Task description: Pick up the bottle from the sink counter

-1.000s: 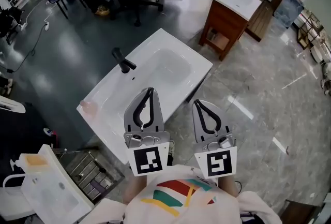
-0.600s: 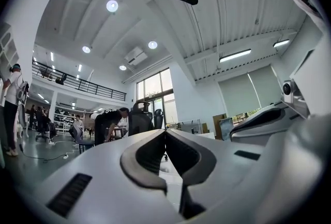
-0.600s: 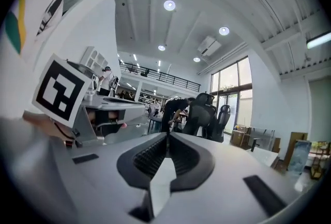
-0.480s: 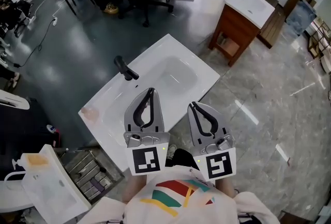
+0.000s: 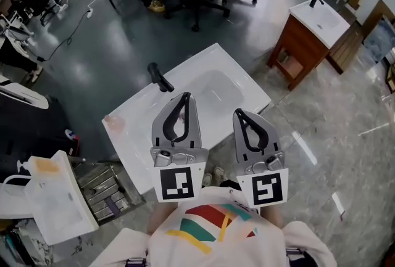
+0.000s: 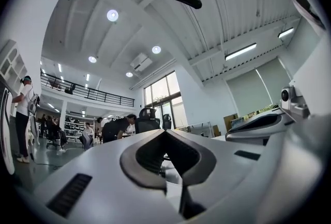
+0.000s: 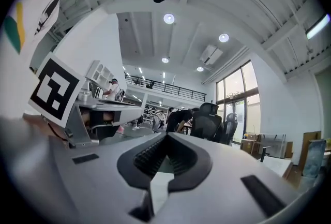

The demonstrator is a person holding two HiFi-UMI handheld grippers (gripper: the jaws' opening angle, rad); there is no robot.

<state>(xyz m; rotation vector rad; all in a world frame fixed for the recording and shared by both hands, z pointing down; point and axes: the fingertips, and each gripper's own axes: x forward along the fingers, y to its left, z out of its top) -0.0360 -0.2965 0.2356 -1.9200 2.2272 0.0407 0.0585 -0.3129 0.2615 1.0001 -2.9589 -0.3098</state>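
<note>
The pale pinkish translucent bottle (image 5: 114,123) sits on the far left corner of the white sink table (image 5: 133,143). It is close to the table's edge and well to the left of the black faucet (image 5: 159,77). Neither gripper view shows it.

Both claws hang over the near side of the table, well apart from the bottle. The left claw (image 5: 184,99) has its tips pressed together with nothing between them, and its own view (image 6: 165,133) confirms this. The right claw (image 5: 238,114) is likewise closed and empty (image 7: 166,135).

**What could go wrong**
- A claw that arrives closed would shove the bottle instead of straddling it, so the jaws probably need to spread first.
- The bottle stands near the table's corner, so a sideways nudge could tip it or push it off onto the grey floor (image 5: 92,37).
- It looks light and slick, so an off-centre pinch could squirt it out of the jaws.
- Coming from the right side, a claw might clip the faucet.

**Which way the bottle points**
From above, the bottle shows as a small rounded patch rather than a long shape. This suggests it stands upright, with its long axis vertical and its top toward the head camera. It is small and blurred, so its cap and any lean cannot be made out.
</note>
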